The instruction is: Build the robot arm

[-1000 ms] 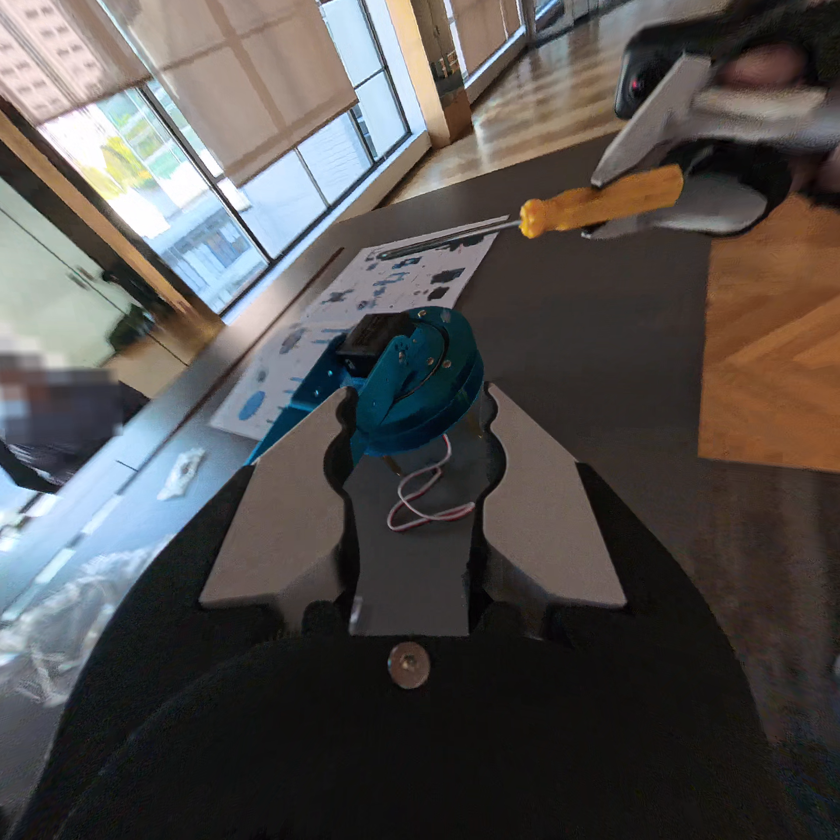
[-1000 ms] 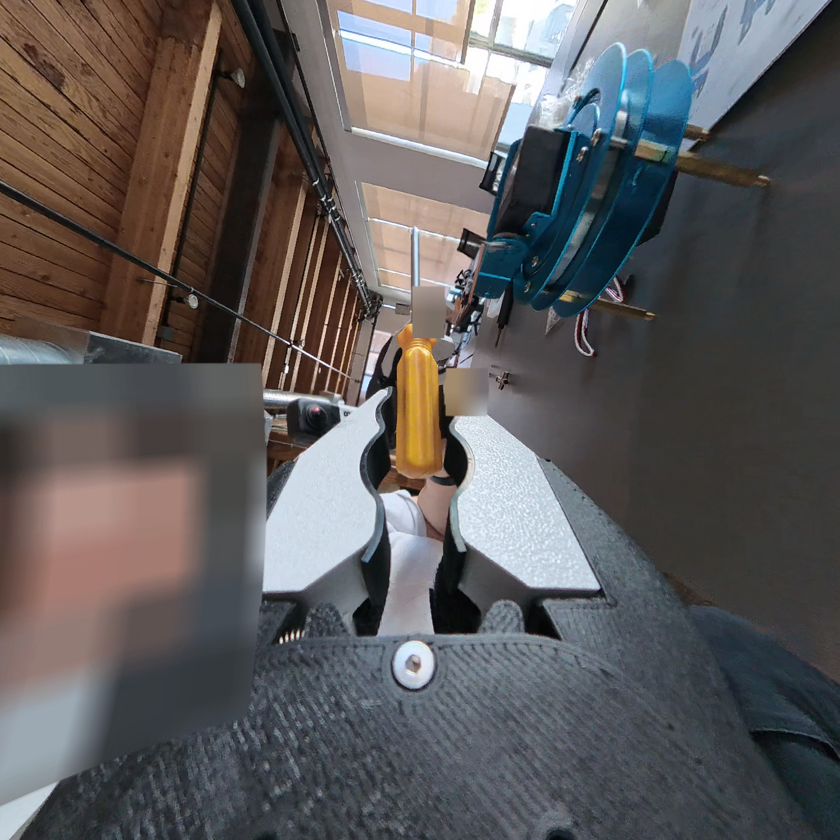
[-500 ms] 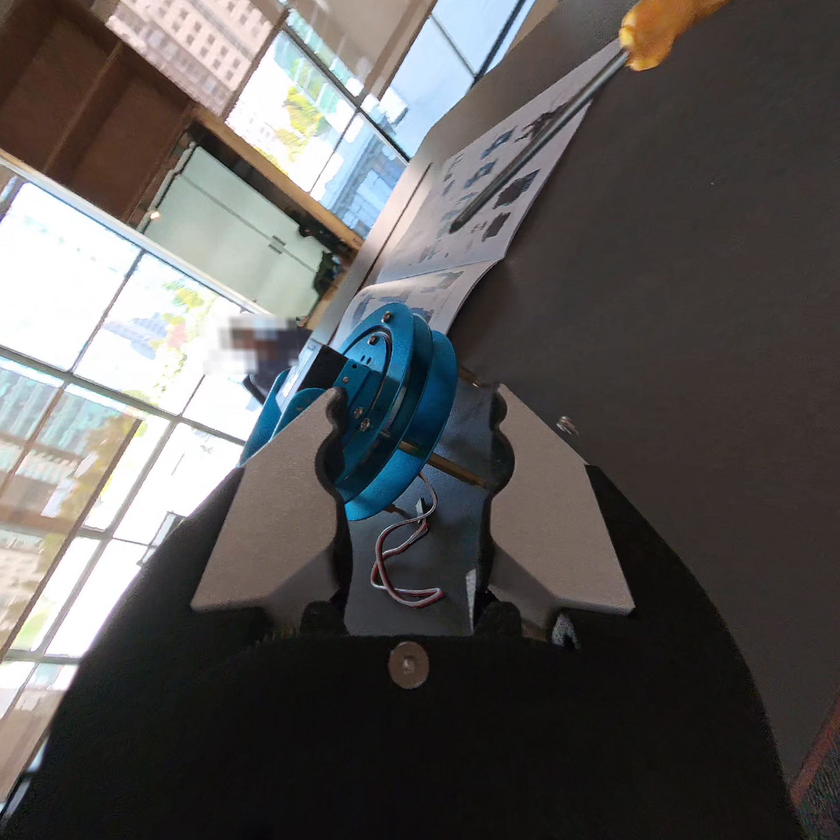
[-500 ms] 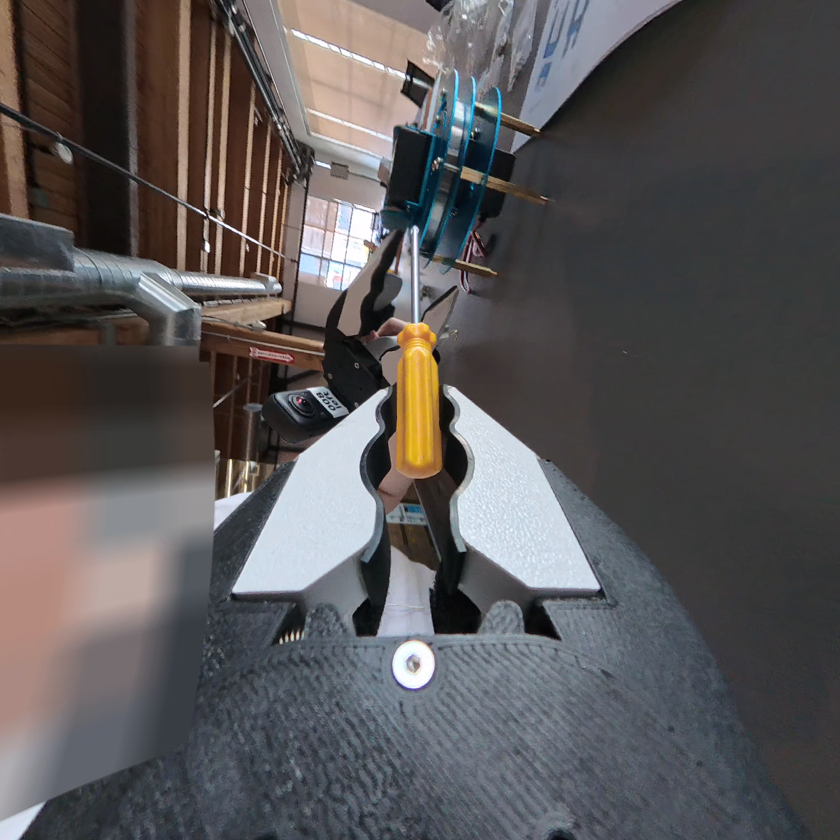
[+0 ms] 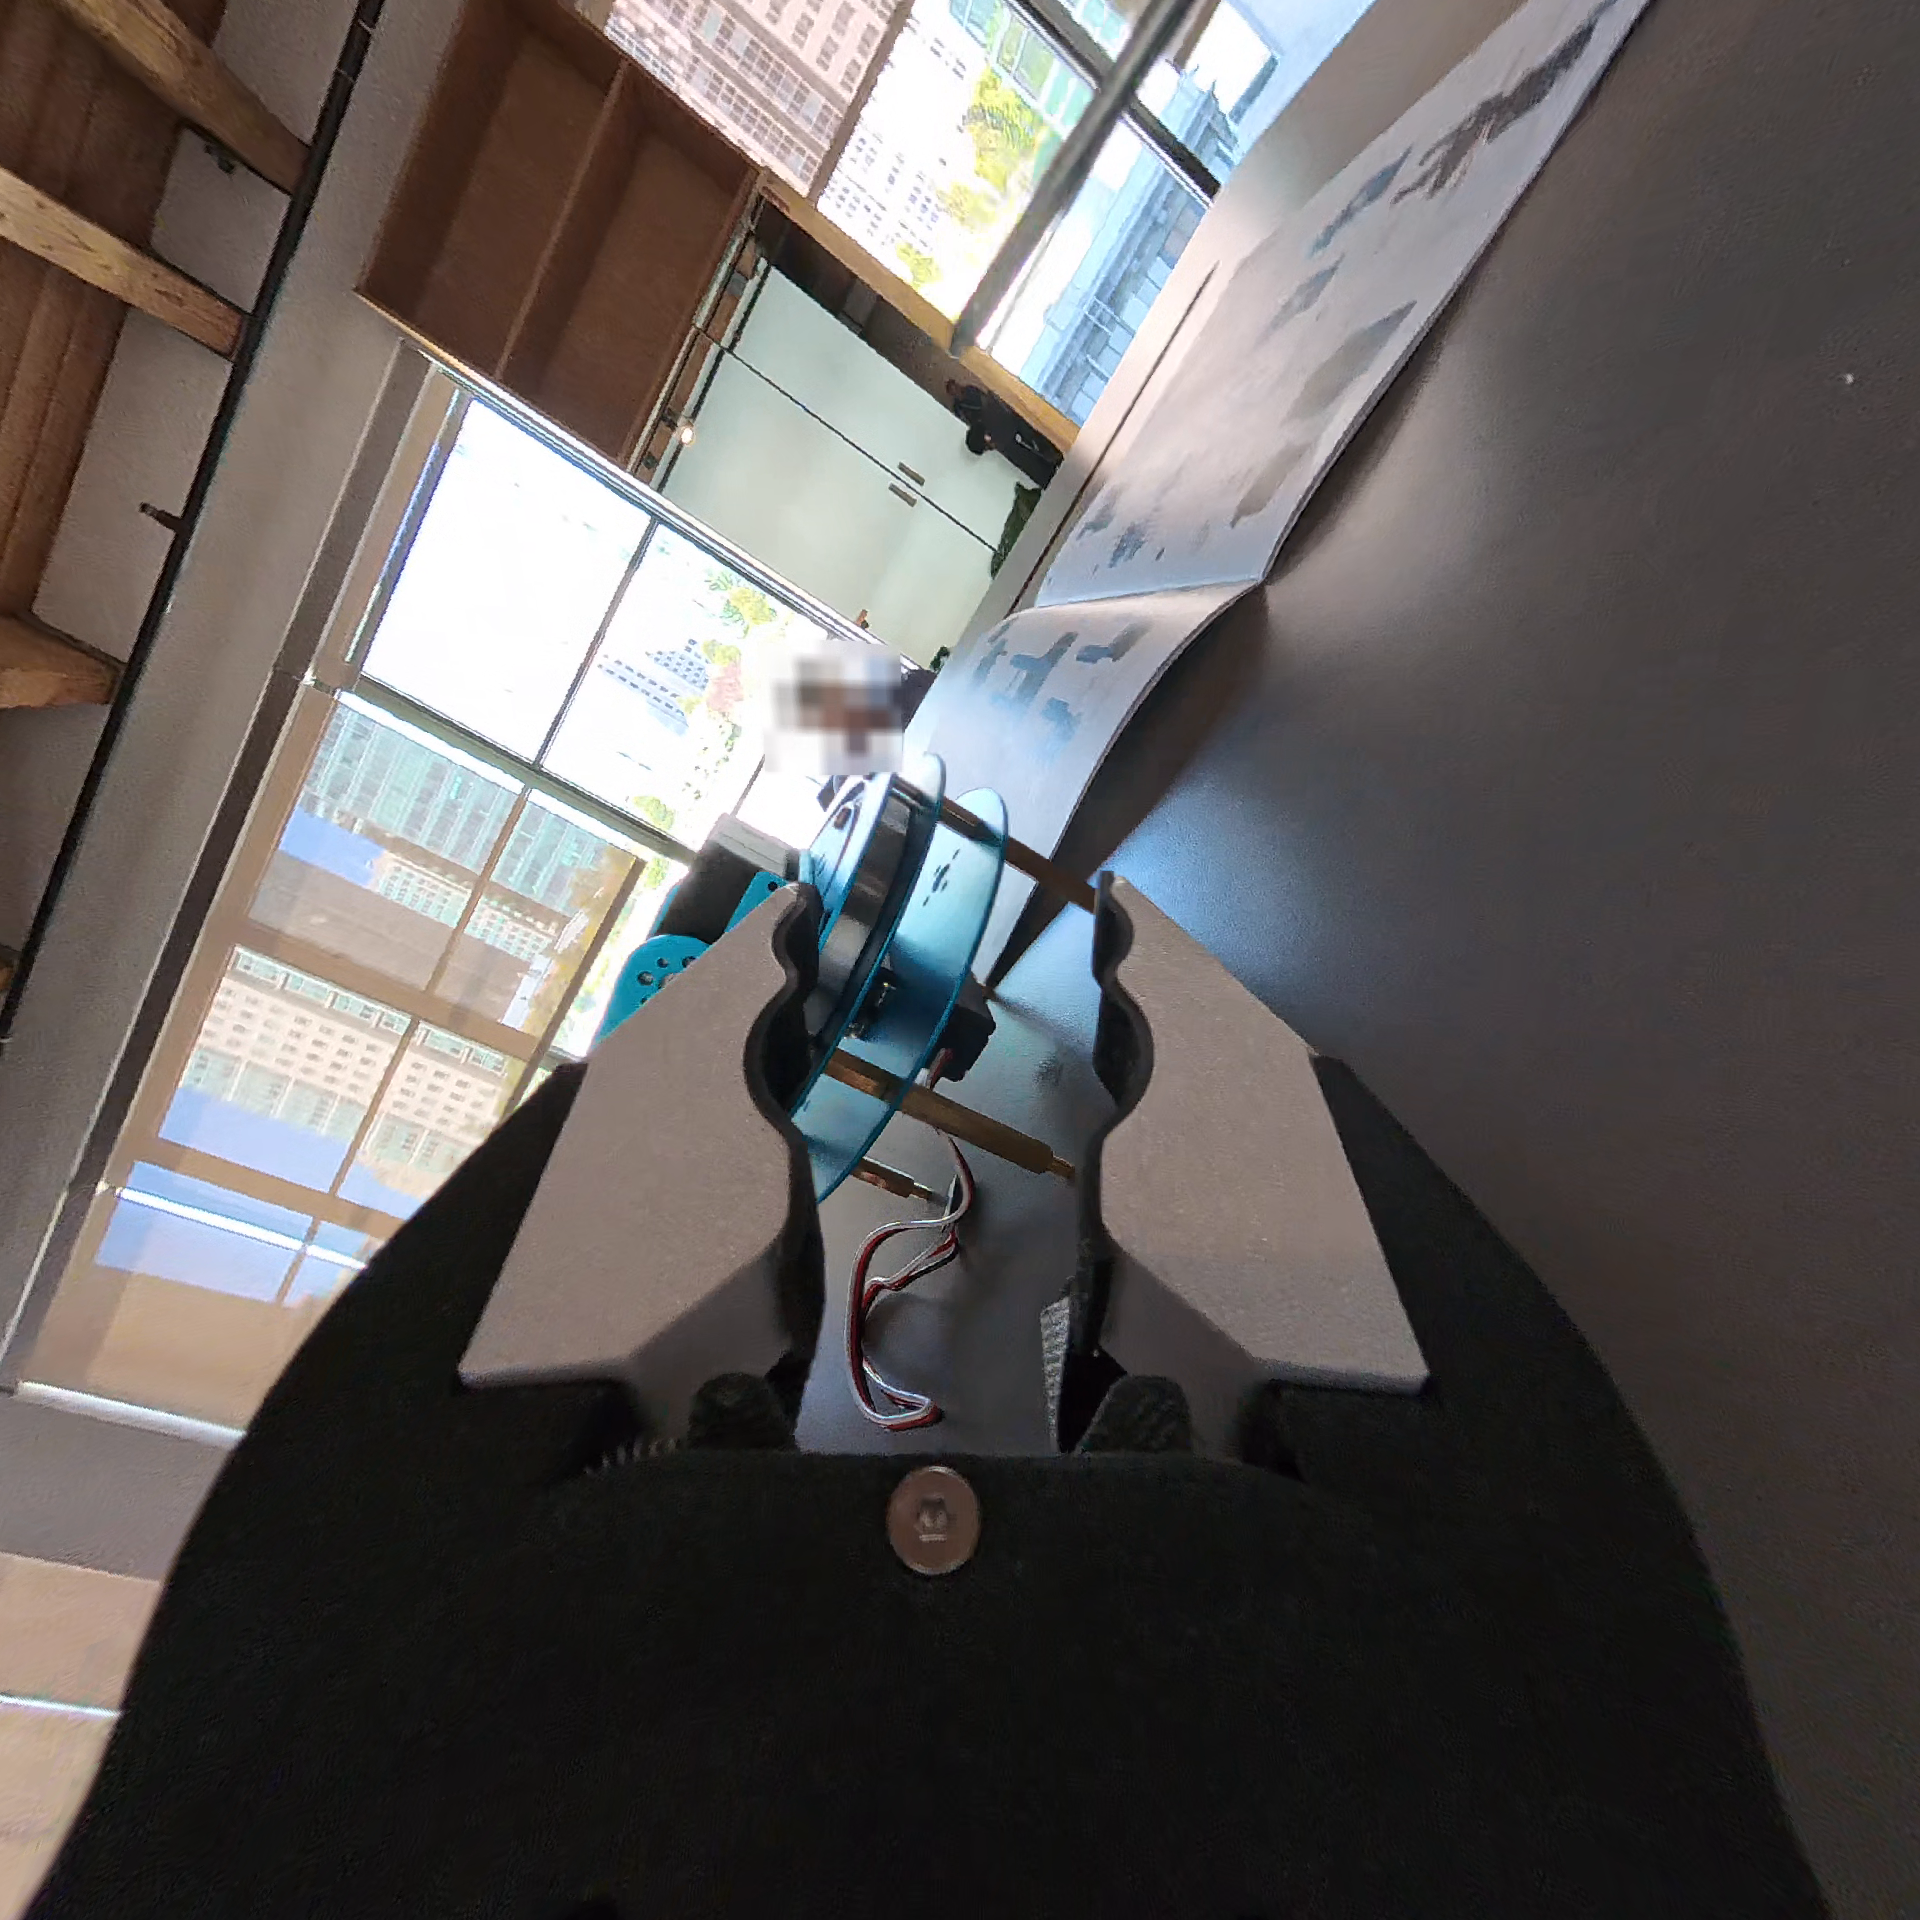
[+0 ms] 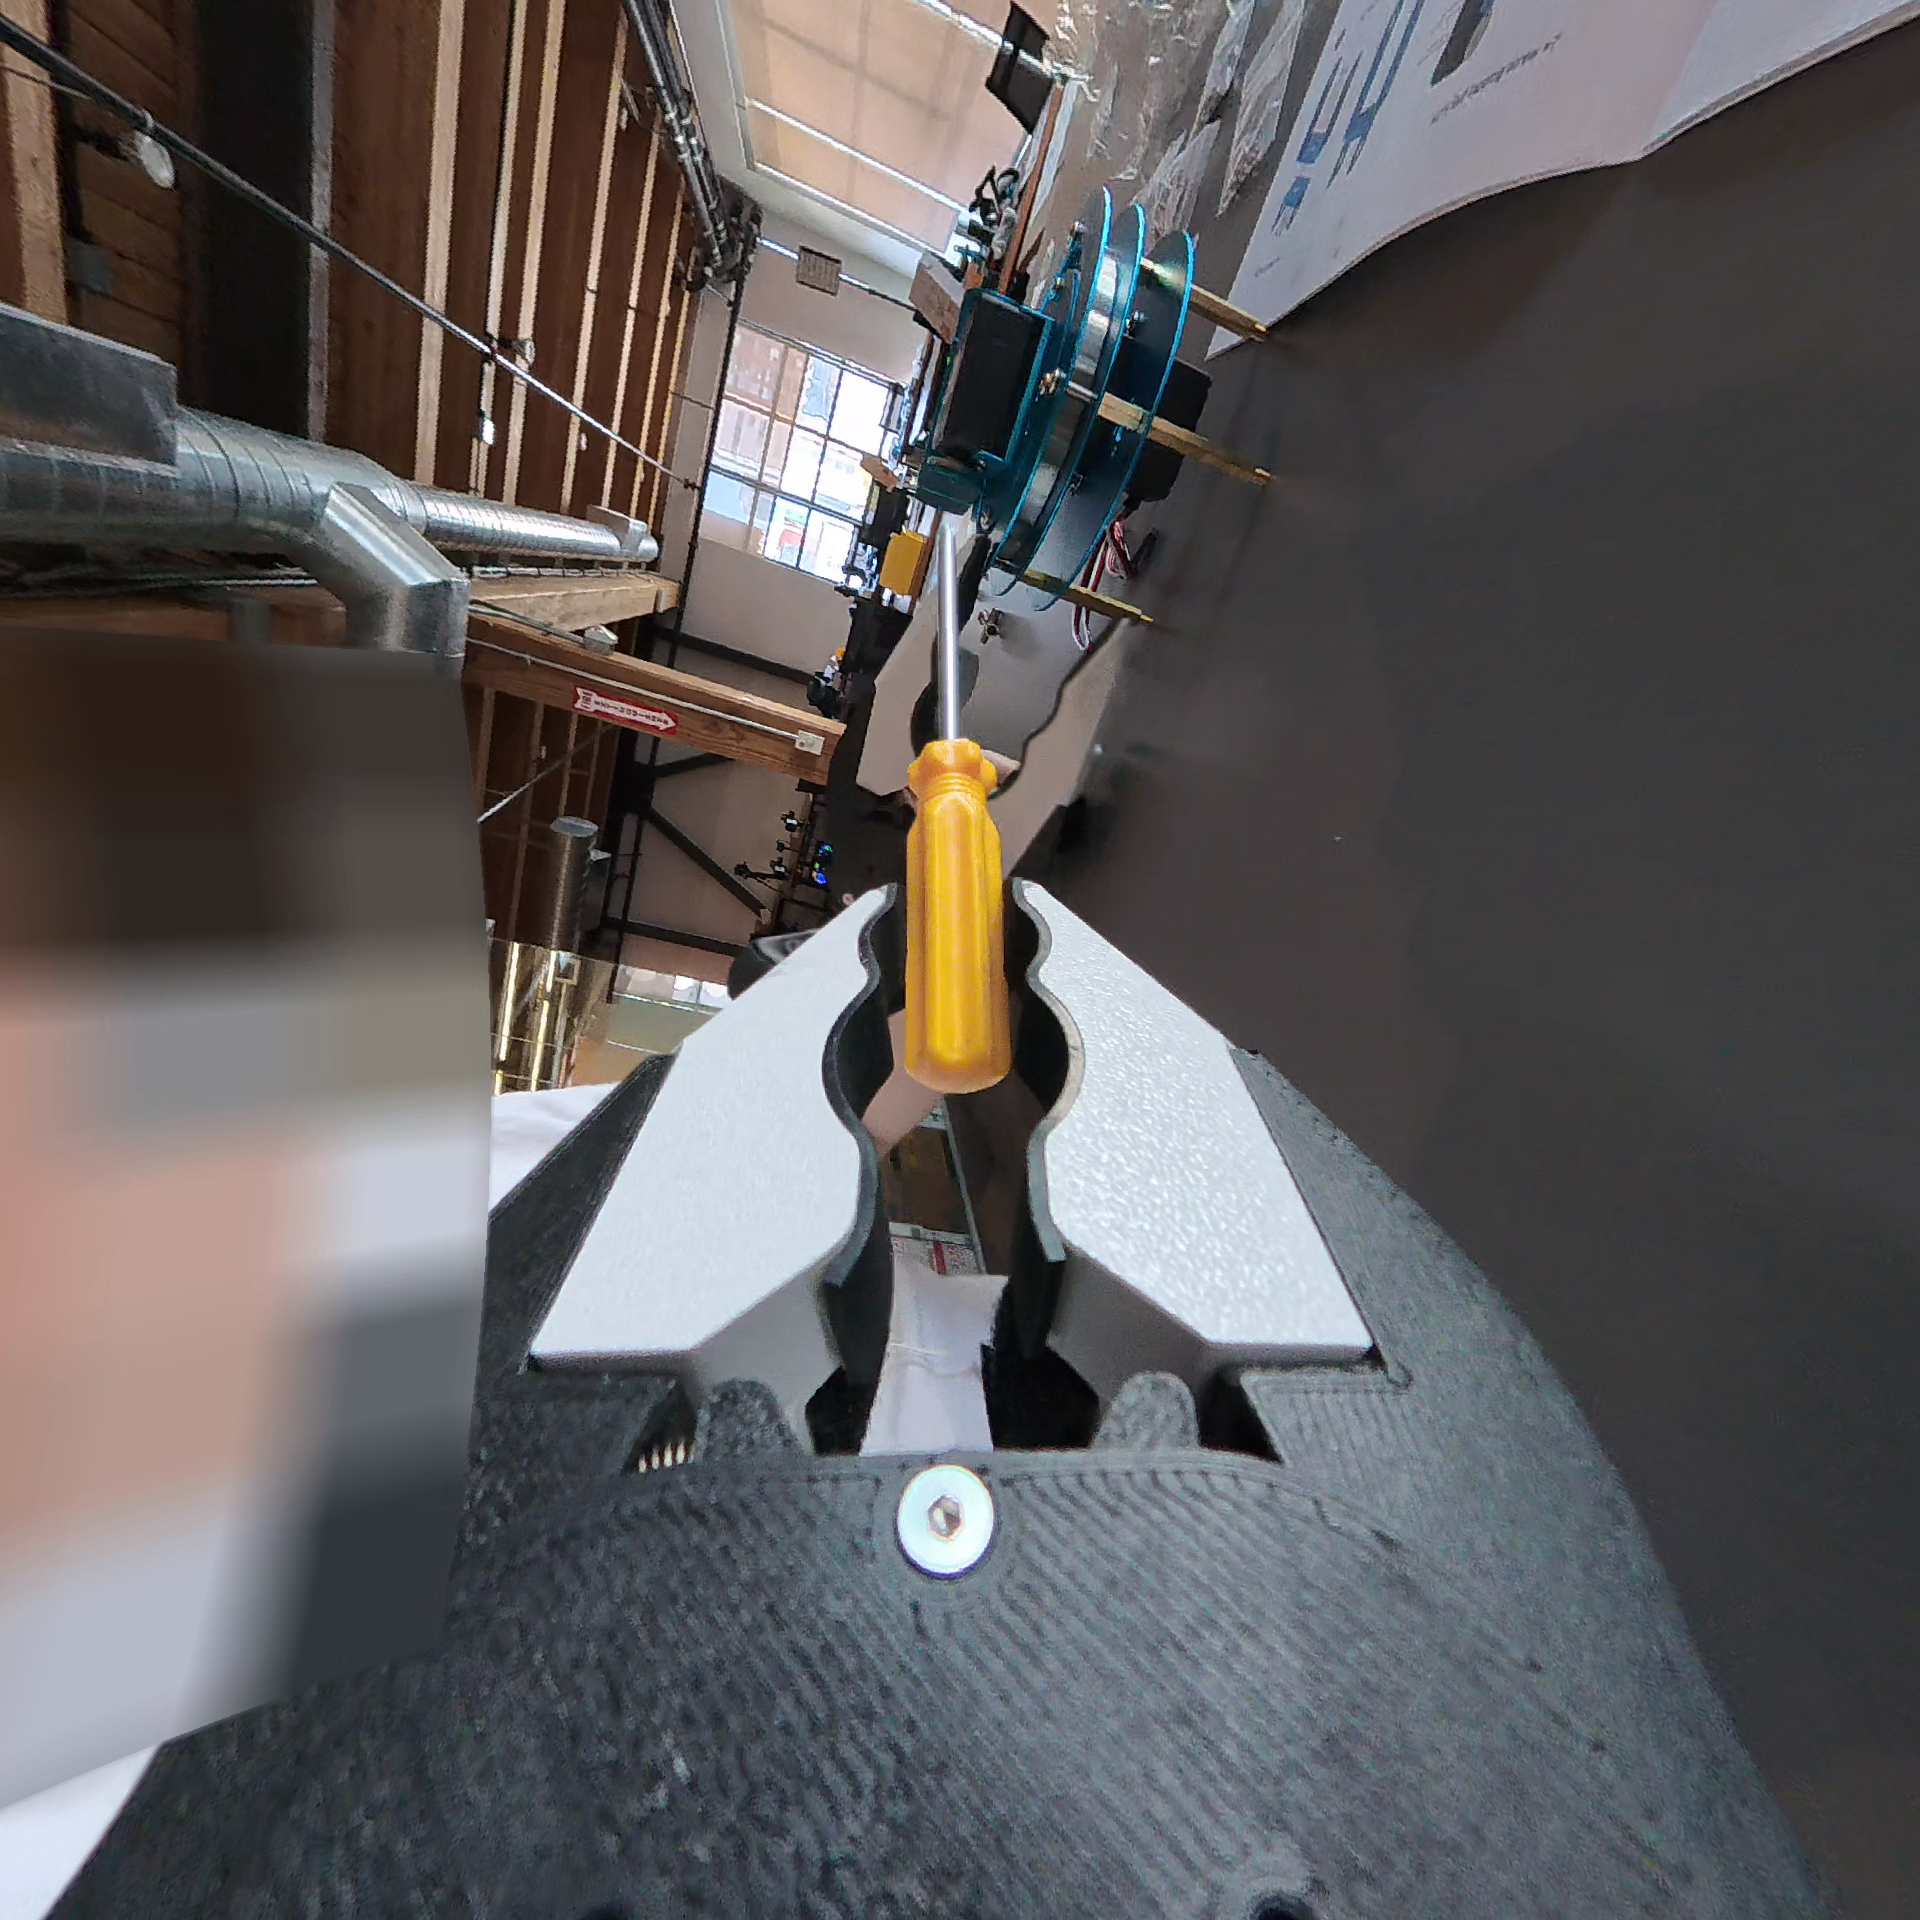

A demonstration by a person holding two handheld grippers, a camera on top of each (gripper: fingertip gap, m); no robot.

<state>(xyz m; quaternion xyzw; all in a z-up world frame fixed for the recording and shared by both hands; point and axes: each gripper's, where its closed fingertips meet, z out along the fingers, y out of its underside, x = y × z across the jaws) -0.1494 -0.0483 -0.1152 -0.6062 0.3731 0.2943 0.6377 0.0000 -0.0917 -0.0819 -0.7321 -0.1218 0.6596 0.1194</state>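
Presently listed, largest first: dark matte surface (image 5: 1558, 935), broad and bare toward the near side, so open room lies there; its far edge is taken up by an open printed booklet (image 5: 1195, 540), one page bowed upward. Blue disc assembly (image 6: 1081, 405): stacked blue plates on brass standoffs with a black block attached and a loose red-and-white wire (image 5: 894, 1299) trailing; seemingly rigid but light, thin plate rims and wire likely delicate; best gripped across the plate stack, not the wire. It sits near the booklet's edge. Left tongs (image 5: 940, 935): spread wide around the assembly's near side; contact cannot be told, no grip closed. Right tongs (image 6: 951, 914): clamped on the yellow handle of a screwdriver (image 6: 954, 935), hard and smooth, slim shaft pointing toward the assembly.
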